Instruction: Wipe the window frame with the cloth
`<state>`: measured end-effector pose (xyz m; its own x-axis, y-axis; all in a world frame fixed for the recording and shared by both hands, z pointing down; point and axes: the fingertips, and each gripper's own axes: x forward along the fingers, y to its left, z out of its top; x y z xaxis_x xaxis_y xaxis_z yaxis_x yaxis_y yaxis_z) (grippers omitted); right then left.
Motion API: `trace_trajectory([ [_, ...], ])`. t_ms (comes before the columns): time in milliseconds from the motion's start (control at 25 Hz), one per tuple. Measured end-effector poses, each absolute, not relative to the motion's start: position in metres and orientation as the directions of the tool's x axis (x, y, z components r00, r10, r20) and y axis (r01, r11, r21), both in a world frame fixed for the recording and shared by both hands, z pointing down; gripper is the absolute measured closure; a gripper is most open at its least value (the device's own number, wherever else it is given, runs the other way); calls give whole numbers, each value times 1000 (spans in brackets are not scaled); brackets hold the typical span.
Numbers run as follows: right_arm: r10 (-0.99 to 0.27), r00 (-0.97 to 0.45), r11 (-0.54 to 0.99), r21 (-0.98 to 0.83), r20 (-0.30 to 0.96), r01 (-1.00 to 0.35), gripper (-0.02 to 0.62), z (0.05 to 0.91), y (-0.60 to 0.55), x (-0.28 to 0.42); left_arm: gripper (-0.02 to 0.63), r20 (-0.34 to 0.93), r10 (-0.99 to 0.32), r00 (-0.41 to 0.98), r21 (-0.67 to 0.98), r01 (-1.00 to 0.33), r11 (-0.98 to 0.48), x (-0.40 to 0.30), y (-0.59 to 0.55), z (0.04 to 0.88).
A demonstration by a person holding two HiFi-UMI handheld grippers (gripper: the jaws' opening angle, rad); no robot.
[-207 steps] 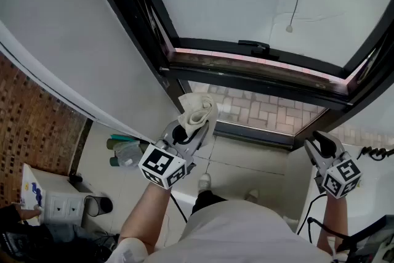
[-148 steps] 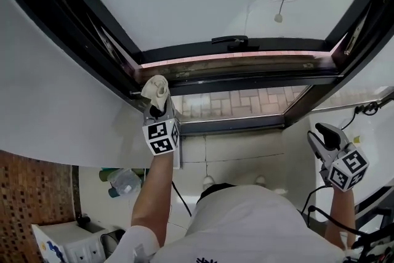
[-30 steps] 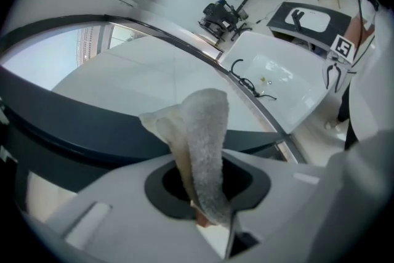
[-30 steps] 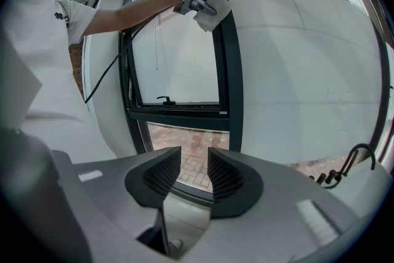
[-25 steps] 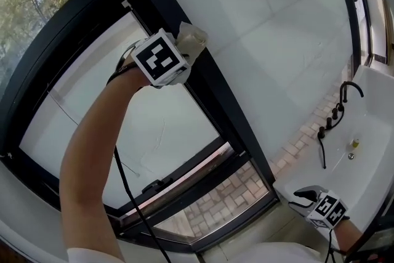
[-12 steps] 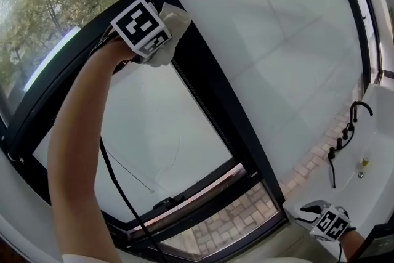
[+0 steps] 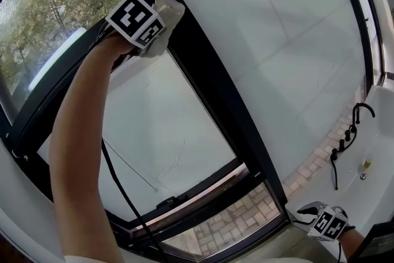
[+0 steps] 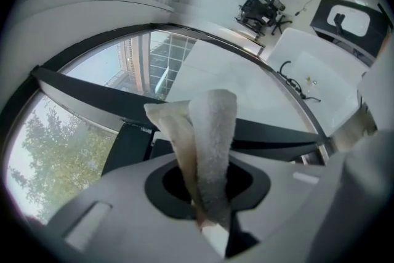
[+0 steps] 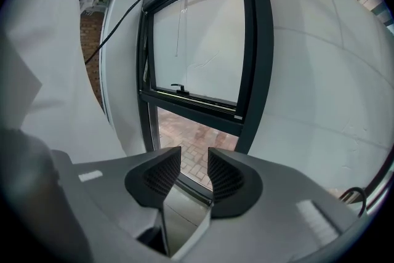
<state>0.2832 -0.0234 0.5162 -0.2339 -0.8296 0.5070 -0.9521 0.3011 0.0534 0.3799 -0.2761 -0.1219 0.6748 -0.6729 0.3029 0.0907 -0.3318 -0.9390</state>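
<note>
Off-white cloth (image 7: 168,10) clamped in left gripper (image 8: 206,194), laid against the black window frame (image 7: 212,92) upright, far top left. Looks mid-wipe. Next: slide along the bar, hold pressure. Right gripper (image 9: 186,177) empty, jaws parted, idle near right.

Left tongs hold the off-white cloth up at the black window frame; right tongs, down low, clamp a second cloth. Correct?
No. The right tongs hold nothing: the right gripper view shows their jaws apart and empty. The left tongs do hold the off-white cloth up at the black window frame.
</note>
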Motion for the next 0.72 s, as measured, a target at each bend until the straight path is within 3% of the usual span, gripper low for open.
trace_trajectory([
  [320,-813,-262,343,64,520,-937,457,516,-34,272,512,258,-602,756,-898,-42,-438,335,-281,-127],
  [720,-746,-391,513,91,540,-854,459,512,-80,221,512,190,-655,732,-844,-219,-490,199,-325,-142],
])
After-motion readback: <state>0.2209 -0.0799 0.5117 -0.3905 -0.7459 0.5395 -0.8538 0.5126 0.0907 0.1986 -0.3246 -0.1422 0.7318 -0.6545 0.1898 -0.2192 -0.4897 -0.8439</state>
